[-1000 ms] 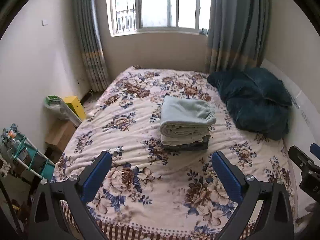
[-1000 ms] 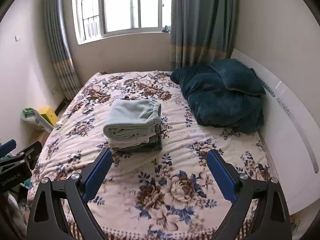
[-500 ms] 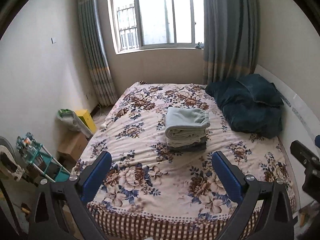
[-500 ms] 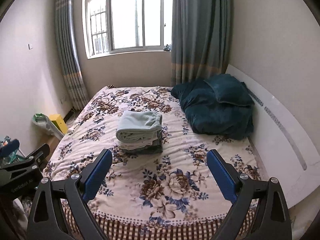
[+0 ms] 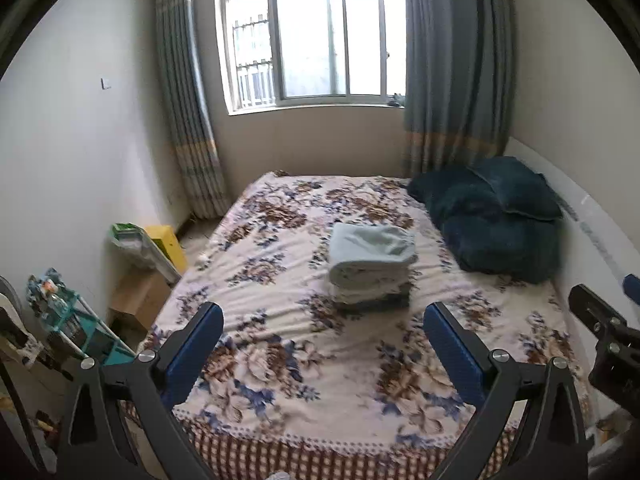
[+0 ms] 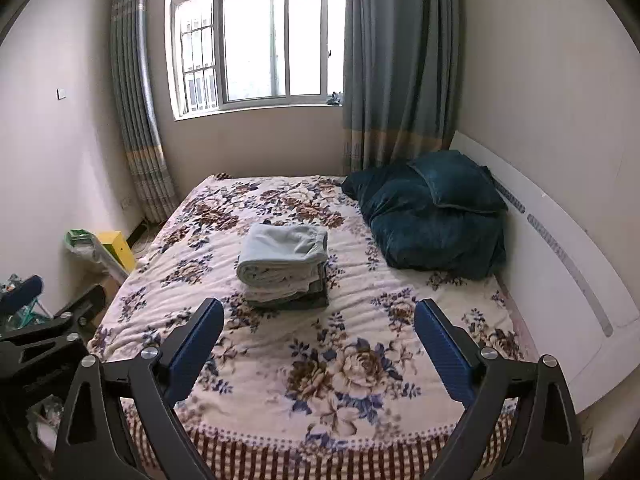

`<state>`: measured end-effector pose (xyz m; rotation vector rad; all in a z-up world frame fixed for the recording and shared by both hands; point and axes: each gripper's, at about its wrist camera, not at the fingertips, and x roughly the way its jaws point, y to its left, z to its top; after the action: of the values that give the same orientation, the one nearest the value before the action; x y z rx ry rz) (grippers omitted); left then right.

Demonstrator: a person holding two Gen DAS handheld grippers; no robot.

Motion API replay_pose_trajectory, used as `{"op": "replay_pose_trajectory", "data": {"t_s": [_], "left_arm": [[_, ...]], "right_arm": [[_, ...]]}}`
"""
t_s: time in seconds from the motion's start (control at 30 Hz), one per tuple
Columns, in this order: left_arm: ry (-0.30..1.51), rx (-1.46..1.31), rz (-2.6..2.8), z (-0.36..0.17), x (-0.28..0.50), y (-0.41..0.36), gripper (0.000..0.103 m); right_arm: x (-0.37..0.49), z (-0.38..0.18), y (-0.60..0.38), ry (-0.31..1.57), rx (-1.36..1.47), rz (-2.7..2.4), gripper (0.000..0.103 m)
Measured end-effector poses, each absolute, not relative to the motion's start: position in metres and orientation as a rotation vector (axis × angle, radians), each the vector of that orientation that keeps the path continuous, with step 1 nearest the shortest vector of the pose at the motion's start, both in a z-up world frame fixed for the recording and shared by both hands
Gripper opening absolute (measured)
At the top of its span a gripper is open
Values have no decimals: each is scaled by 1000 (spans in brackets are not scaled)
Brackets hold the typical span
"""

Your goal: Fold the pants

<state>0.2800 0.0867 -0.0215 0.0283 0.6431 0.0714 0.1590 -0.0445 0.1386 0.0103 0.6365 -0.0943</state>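
Pale blue folded pants [image 5: 372,250] top a small stack of folded clothes [image 6: 286,292] mid-bed, on the floral bedspread [image 6: 320,364]. A dark teal duvet [image 6: 432,224] lies far right. The left claw [image 5: 323,344] and right claw [image 6: 319,338] gape wide, empty, near the bed's foot.

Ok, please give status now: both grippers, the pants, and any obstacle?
Left gripper open, empty. Right gripper open, empty. Folded pants top the clothes stack mid-bed, untouched. Nothing in the way.

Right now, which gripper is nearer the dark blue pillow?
Right. The pillow lies ahead and to the right of the right gripper; the left gripper hangs farther left, away from it.
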Motion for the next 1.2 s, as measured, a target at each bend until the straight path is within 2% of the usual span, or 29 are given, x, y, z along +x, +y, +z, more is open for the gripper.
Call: {"op": "replay_pose_trajectory", "data": {"t_s": [0.6,1.2], "left_arm": [[695,36,125,-59,363,92,103],[699,11,124,-59,384,95,103]], "right_arm": [[281,99,-47,671,-22,-172,100],[305,81,-53,680,5,-160,100]]}}
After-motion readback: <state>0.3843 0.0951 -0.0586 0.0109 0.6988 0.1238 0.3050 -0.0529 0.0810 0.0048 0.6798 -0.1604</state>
